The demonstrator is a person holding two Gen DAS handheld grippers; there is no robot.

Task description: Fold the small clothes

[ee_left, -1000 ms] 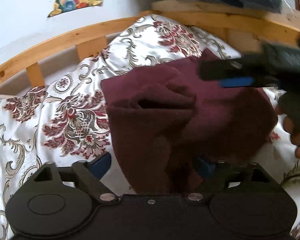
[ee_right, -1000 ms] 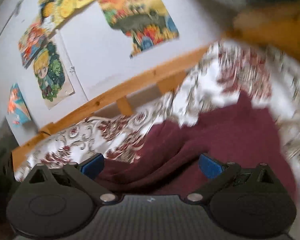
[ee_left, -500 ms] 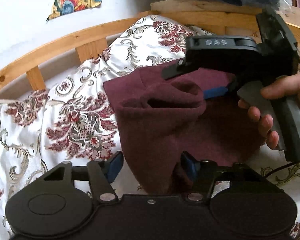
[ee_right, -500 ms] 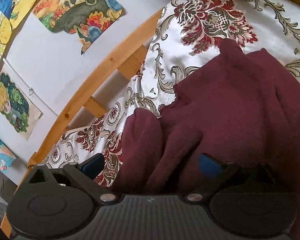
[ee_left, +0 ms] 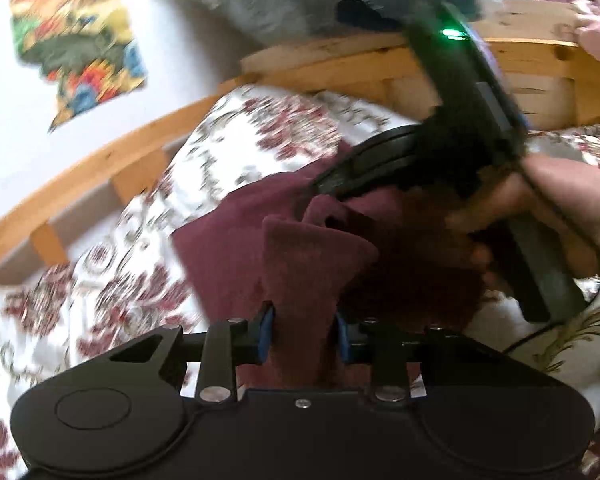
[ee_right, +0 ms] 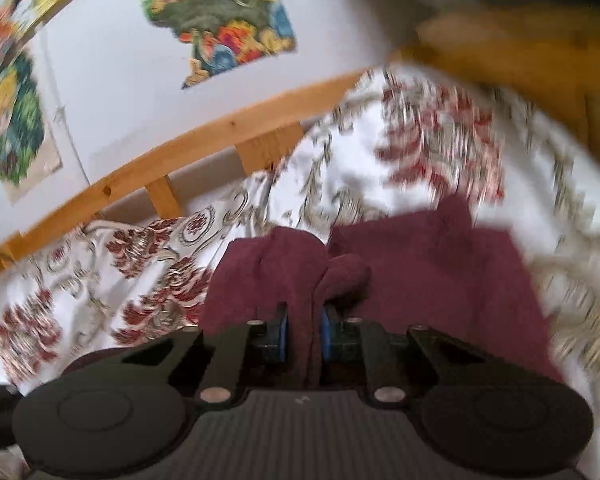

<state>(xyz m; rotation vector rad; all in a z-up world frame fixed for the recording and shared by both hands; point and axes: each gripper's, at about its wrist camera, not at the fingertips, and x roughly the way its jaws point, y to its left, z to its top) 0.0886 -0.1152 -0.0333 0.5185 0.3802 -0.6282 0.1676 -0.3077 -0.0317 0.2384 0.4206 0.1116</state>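
Left tongs (ee_left: 305,334): we are seeing the blue pads pinching a bunched fold of the maroon garment (ee_left: 312,264); the jaws have just been closing and the cloth is filling the gap between them.

Right tongs (ee_right: 303,334): we are seeing these clamped on another gathered ridge of the same garment (ee_right: 420,272), the pads pressing into the cloth from both sides; these jaws have also just been closing.

Right tongs from the left camera (ee_left: 384,172): we are watching the black tool reaching in from the right above the cloth, a green light glowing on its body; its tips are blurred there.

Hand (ee_left: 548,204): we are seeing it wrapping around the handle of the right tool, at the right edge of the left view.

Garment's place: we are finding it lying on the bed, partly lifted into folds at both tongs, the rest spreading flat on the floral bedspread (ee_right: 132,280).

Bedspread: we are seeing white satin with dark red flowers, running out to the left and behind the garment.

Bed rail (ee_right: 188,160): we are seeing pale wood curving behind the bedspread.

Wall (ee_right: 112,64): we are seeing colourful posters (ee_right: 224,20) hanging on it, beyond the rail.
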